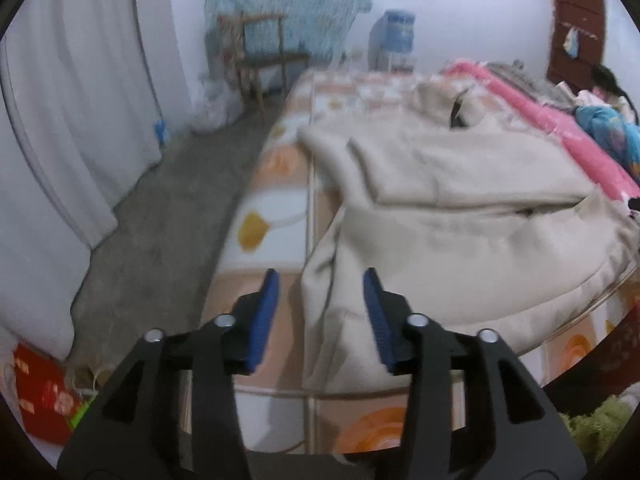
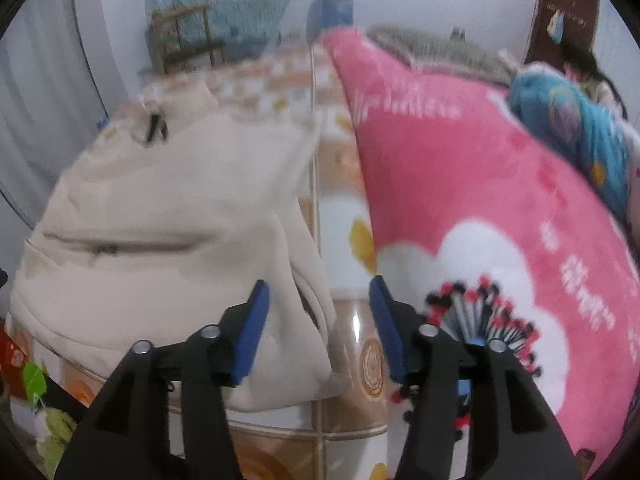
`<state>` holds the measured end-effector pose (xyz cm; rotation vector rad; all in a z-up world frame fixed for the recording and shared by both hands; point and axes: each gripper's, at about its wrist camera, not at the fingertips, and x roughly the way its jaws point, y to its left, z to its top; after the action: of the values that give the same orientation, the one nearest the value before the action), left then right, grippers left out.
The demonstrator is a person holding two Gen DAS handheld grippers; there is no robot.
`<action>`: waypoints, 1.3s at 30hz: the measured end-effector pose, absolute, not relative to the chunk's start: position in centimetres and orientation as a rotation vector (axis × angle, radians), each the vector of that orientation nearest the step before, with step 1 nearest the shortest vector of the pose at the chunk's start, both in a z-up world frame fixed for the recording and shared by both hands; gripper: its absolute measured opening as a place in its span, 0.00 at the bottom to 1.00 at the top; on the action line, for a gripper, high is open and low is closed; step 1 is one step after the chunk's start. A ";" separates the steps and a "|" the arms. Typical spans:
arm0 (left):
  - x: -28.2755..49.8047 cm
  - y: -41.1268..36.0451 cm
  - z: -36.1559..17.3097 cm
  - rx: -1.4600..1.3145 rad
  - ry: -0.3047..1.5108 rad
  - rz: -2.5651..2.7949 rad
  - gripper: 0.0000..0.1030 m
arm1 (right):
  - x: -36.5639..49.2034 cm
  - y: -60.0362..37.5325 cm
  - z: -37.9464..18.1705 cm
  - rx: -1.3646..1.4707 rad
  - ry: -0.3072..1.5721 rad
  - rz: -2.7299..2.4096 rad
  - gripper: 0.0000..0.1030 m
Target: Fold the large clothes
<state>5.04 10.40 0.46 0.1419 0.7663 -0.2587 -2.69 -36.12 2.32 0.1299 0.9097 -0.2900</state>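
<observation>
Two sets of jaws, both mine, stand apart with nothing gripped. My left gripper [image 1: 322, 312] hovers over the near edge of the cream garment [image 1: 460, 200], whose hem hangs between the blue pads without being pressed. That garment lies partly folded on the patterned bed sheet [image 1: 276, 208], spreading toward one o'clock. My right gripper [image 2: 318, 320] hangs above the garment's right edge, the cloth [image 2: 160, 208] stretching to ten o'clock. At two o'clock lies a pink blanket [image 2: 460, 184], just beside the garment. A wooden chair [image 1: 260, 56] stands at eleven o'clock.
</observation>
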 end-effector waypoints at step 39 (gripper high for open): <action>5.9 -4.2 -5.5 0.481 0.622 -0.334 0.02 | 4.1 -28.9 -4.3 0.031 0.899 -0.142 0.03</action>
<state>5.93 -4.24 -5.51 0.4815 0.6221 -0.3337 4.06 -28.87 -4.29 0.0310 0.8988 -0.1417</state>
